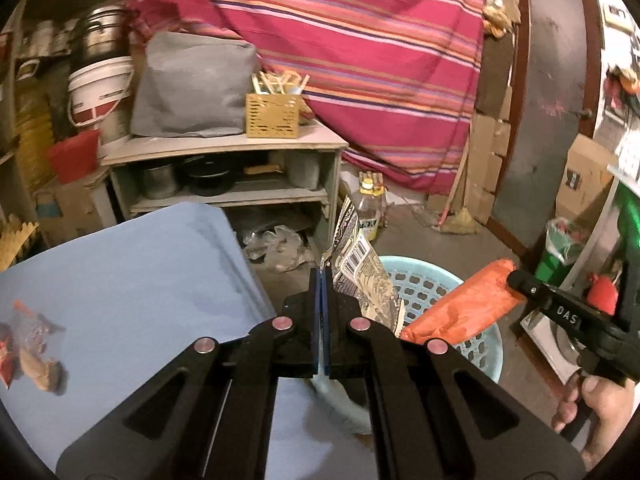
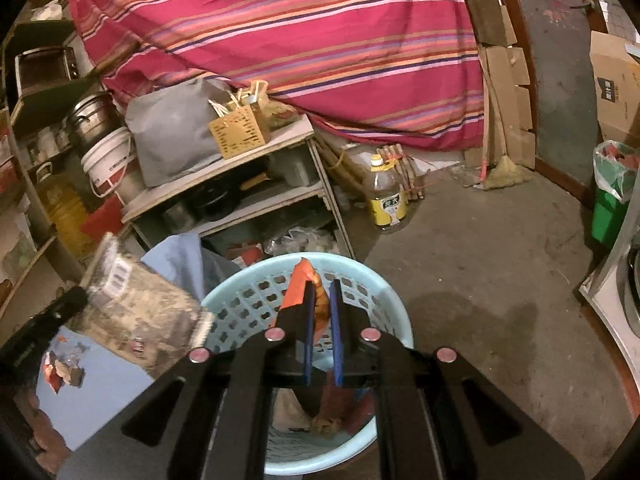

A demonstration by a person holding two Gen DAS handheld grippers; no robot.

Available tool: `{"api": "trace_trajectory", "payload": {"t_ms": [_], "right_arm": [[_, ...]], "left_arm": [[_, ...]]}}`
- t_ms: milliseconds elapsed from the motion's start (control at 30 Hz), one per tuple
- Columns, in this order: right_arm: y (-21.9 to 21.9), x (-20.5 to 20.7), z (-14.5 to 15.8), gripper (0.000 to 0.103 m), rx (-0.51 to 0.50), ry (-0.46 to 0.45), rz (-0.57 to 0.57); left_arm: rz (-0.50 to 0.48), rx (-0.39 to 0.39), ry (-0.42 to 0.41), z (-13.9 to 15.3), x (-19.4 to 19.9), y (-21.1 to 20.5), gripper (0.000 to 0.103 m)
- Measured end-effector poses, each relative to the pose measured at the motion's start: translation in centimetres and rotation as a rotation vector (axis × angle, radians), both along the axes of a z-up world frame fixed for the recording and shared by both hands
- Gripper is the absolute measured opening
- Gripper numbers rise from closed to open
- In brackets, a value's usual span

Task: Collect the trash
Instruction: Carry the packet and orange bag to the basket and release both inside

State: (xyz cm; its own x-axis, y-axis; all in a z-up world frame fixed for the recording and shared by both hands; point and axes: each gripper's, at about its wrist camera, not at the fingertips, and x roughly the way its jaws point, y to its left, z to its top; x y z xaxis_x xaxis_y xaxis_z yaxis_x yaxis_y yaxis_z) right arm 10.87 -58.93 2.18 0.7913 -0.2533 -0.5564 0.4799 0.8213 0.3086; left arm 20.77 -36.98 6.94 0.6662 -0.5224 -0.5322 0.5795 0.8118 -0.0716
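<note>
My left gripper (image 1: 324, 276) is shut on a black-and-white printed wrapper (image 1: 360, 268) with a barcode, held just left of a light blue perforated basket (image 1: 428, 280). In the right wrist view the same wrapper (image 2: 136, 304) hangs beside the basket (image 2: 240, 284), pinched by the left gripper (image 2: 76, 296). My right gripper (image 2: 322, 284) is shut on an orange wrapper (image 2: 300, 284) directly above the basket's opening. From the left wrist view that orange wrapper (image 1: 460, 304) sticks out of the right gripper (image 1: 514, 278) over the basket. More scraps (image 1: 32, 344) lie on the blue table (image 1: 140, 280).
The basket stands on a concrete floor with some trash (image 2: 328, 424) in its bottom. A low shelf unit (image 1: 224, 148) with pots sits behind the table. An oil bottle (image 2: 386, 196), a broom (image 2: 504, 172) and a green bin with a bag (image 2: 612, 200) stand further off.
</note>
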Motion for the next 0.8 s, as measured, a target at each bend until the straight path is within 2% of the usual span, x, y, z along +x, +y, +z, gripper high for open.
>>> {"api": "trace_trajectory", "payload": {"t_ms": [367, 400, 433, 467, 500, 533, 567, 633, 700, 767, 800], "right_arm": [[-0.5, 0.8, -0.8, 0.008, -0.037, 0.060, -0.030], [-0.4, 0.8, -0.9, 0.008, -0.037, 0.061, -0.031], [-0.4, 0.9, -0.9, 0.008, -0.036, 0.062, -0.030], [-0.3, 1.0, -0.9, 0.008, -0.036, 0.065, -0.030], [-0.2, 1.2, -1.0, 0.008, -0.038, 0.069, -0.031], [-0.1, 1.3, -1.0, 0.008, -0.042, 0.072, -0.030], [0.0, 1.5, -1.0, 0.008, -0.046, 0.076, -0.028], [0.4, 2.0, -1.2, 0.008, -0.052, 0.093, -0.017], [0.8, 2.7, -1.5, 0.009, -0.065, 0.122, -0.010], [1.0, 3.1, -1.8, 0.022, -0.071, 0.145, -0.011], [1.2, 3.3, -2.0, 0.053, -0.075, 0.154, -0.024]], "left_arm": [[-0.010, 0.111, 0.021, -3.4, 2.9, -5.6, 0.000], [-0.009, 0.115, 0.027, -3.5, 3.1, -5.8, 0.009], [-0.014, 0.121, 0.040, -3.6, 3.4, -6.0, 0.029], [-0.013, 0.117, 0.047, -3.7, 3.5, -5.9, 0.040], [-0.004, 0.114, 0.039, -3.6, 3.5, -5.8, 0.056], [0.008, 0.113, 0.024, -3.4, 3.3, -5.6, 0.065], [0.015, 0.114, 0.007, -3.2, 3.0, -5.3, 0.068], [0.032, 0.124, -0.013, -2.9, 2.8, -4.6, 0.086], [0.053, 0.128, -0.045, -2.5, 2.5, -3.5, 0.092], [0.067, 0.129, -0.064, -2.0, 2.3, -2.0, 0.095], [0.075, 0.128, -0.065, -1.8, 2.3, -1.4, 0.097]]}}
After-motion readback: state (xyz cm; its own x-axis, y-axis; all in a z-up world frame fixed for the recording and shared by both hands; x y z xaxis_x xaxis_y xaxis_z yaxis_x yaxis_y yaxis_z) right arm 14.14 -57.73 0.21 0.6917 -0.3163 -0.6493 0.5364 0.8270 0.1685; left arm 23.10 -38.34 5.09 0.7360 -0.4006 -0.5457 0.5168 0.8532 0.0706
